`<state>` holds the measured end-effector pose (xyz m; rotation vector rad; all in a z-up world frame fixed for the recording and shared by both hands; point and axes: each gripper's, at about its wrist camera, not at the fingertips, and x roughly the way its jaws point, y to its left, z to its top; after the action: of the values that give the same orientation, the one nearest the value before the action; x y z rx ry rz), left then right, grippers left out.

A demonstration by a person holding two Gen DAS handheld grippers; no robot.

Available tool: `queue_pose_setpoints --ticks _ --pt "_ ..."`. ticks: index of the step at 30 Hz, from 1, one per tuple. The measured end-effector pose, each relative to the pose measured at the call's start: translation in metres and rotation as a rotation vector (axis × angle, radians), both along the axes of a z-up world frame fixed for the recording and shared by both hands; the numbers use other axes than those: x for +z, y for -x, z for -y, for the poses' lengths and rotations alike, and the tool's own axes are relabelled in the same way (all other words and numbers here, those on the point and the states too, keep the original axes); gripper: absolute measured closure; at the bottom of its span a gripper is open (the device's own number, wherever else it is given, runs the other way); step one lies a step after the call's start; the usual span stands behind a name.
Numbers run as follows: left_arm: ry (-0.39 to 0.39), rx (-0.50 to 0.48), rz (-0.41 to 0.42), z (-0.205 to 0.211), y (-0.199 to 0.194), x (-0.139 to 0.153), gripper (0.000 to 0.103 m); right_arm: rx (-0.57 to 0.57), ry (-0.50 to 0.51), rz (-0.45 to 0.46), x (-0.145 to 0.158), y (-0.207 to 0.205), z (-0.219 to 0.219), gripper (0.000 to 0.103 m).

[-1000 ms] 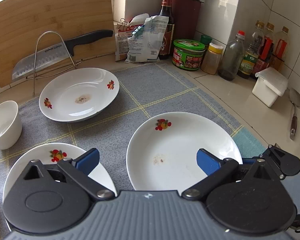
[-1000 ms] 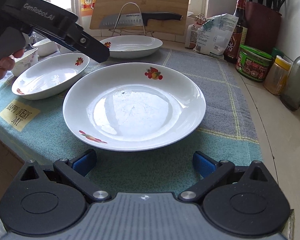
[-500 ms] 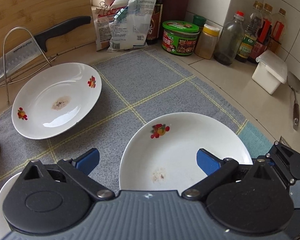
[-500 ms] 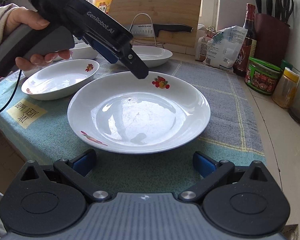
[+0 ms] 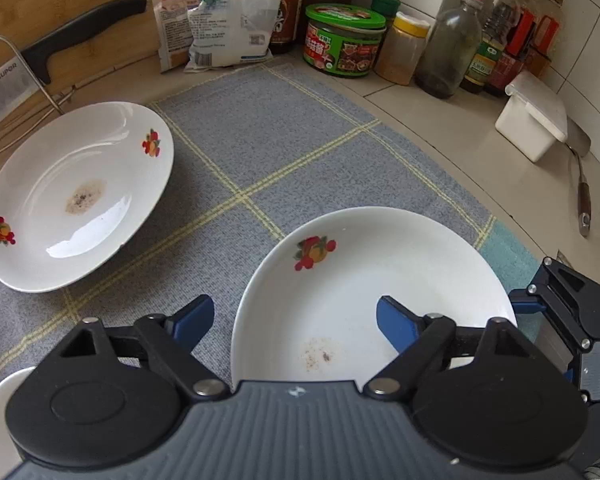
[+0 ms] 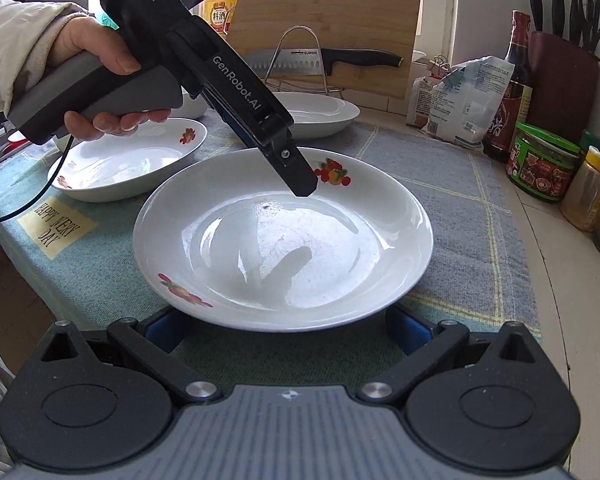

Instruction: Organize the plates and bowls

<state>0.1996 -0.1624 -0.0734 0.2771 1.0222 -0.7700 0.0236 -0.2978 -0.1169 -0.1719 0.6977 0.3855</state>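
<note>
Near plate: a round white ceramic plate with fruit motifs [image 6: 284,240] is lying on the grey-and-teal checked cloth [image 5: 268,132].
Left gripper [image 5: 296,320]: hovering over that plate's rim, jaws apart and having just been closing; the rim is sitting between the blue pads [image 5: 392,320], untouched.
Right gripper [image 6: 284,328]: jaws spread wide at the plate's near edge, gripping nothing.
Second plate: a white plate with a brown stain [image 5: 76,196] is resting farther left.
Third plate: a shallow white dish [image 6: 128,160] is sitting beside the person's hand [image 6: 100,80].
</note>
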Motion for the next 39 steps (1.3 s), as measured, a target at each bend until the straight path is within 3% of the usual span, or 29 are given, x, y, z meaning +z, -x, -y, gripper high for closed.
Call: queue_pose_setpoints --ticks 10,20,39 --pt "0.004 -0.06 -0.064 0.006 -0.008 -0.002 0.034 0.011 0.005 -0.016 0.001 -0.003 -0.003 0.0" --pt "0.008 -0.103 -0.1 0.006 -0.014 -0.006 0.034 0.026 0.008 -0.03 0.003 -0.007 -0.004 0.0" --pt "0.009 -0.122 -0.086 0.006 -0.015 -0.001 0.034 0.021 0.035 -0.08 0.005 -0.015 -0.006 0.0"
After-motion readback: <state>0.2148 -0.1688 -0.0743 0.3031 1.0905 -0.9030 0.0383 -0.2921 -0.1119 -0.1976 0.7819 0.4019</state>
